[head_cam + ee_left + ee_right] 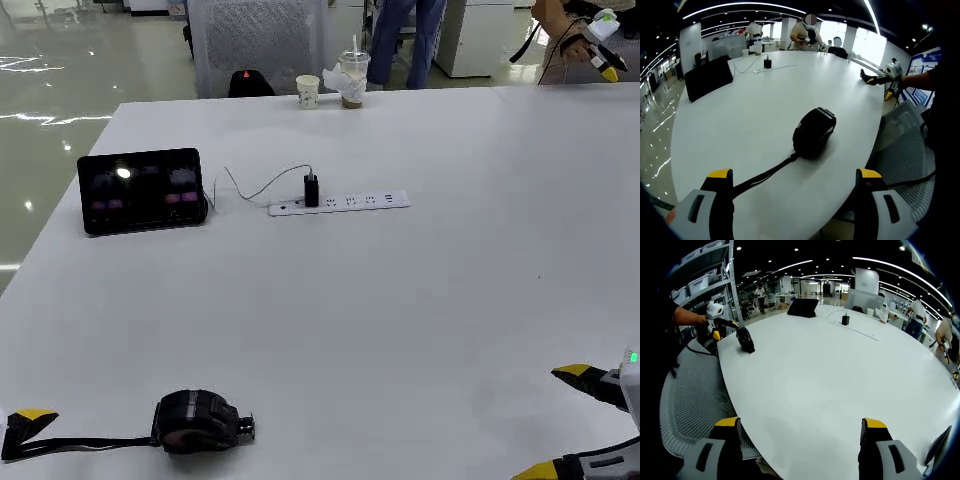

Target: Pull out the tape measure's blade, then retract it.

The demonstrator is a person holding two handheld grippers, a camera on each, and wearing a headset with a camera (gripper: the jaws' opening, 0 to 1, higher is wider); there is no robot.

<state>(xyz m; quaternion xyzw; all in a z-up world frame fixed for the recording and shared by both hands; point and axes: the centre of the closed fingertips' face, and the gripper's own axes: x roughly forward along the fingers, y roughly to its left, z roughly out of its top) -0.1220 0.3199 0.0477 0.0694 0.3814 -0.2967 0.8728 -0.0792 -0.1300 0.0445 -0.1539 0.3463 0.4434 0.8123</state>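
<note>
The tape measure [198, 422] lies on the white worktop [400, 300] near its front edge, on the person's left side. Its black strap [95, 441] lies flat on the worktop and runs from the case toward the left tool [794, 175]. The left tool's jaws are spread wide just short of the case. The strap passes between them, close to one jaw, and nothing is gripped. The right tool [799, 424] sits well apart at the front right edge, jaws equally wide, holding nothing. A tablet [142, 190] and a power strip [340, 203] sit farther back.
</note>
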